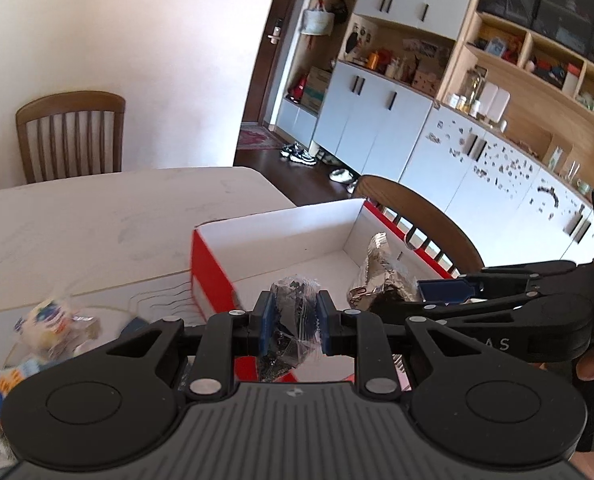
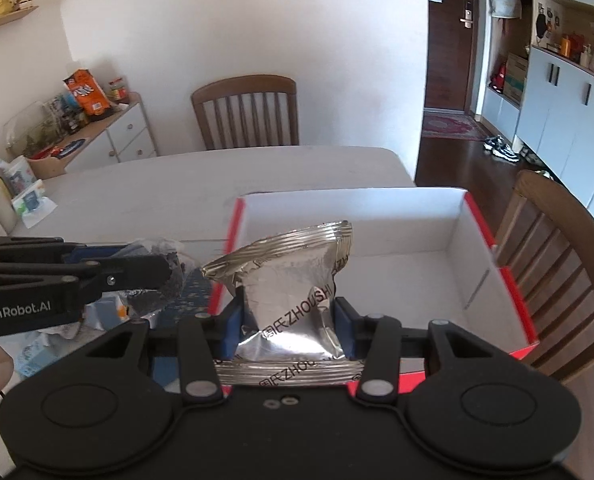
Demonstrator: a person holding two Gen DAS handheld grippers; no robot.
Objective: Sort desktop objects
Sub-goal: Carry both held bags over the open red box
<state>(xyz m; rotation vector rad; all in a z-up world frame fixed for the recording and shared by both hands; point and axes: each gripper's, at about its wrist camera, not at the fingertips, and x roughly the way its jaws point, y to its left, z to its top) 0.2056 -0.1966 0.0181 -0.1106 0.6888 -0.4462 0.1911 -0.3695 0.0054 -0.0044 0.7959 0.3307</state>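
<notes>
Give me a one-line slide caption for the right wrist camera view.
Right tool clamps a silver foil packet over the red-and-white box, left tool alongside holding a dark snack pack.

A: Where does the left wrist view sit?
B: Close behind its own fingers, tilted down at the red-and-white box (image 1: 281, 236), cabinets towards two o'clock.
A: And the right wrist view?
B: Just as near, angled down over the same box (image 2: 449, 220). Both share the white table (image 1: 97, 216), and each catches the other gripper at its edge
</notes>
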